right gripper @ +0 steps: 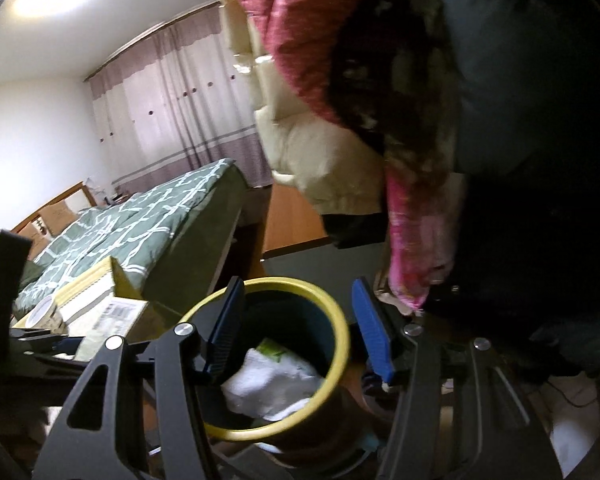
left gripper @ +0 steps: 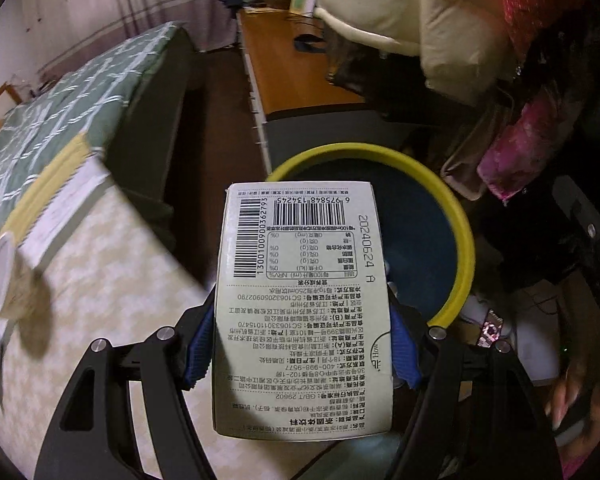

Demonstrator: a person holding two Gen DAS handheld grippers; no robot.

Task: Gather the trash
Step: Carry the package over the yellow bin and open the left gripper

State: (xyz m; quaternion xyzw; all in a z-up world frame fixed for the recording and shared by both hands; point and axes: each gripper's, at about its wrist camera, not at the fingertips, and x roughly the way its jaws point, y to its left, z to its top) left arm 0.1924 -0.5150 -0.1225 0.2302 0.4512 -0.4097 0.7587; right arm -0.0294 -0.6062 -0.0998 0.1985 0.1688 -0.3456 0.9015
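Observation:
My left gripper [left gripper: 302, 312] is shut on a white carton box [left gripper: 304, 300] printed with barcodes and text, held flat over the table edge with its far end above the yellow-rimmed, dark blue trash bin [left gripper: 466, 240]. In the right wrist view my right gripper [right gripper: 300, 320] is open and empty, its blue pads either side of the bin's [right gripper: 340, 320] mouth from above. Inside the bin lie white crumpled tissue [right gripper: 272, 384] and a green wrapper [right gripper: 274, 350].
A table with a pale patterned cloth [left gripper: 112, 280] holds a yellow-edged box [left gripper: 60, 196] and a white cup [left gripper: 0, 280]. A green-quilted bed [left gripper: 80, 100] and a wooden desk [left gripper: 292, 72] stand behind. Hanging coats [left gripper: 440, 20] crowd the right of the bin.

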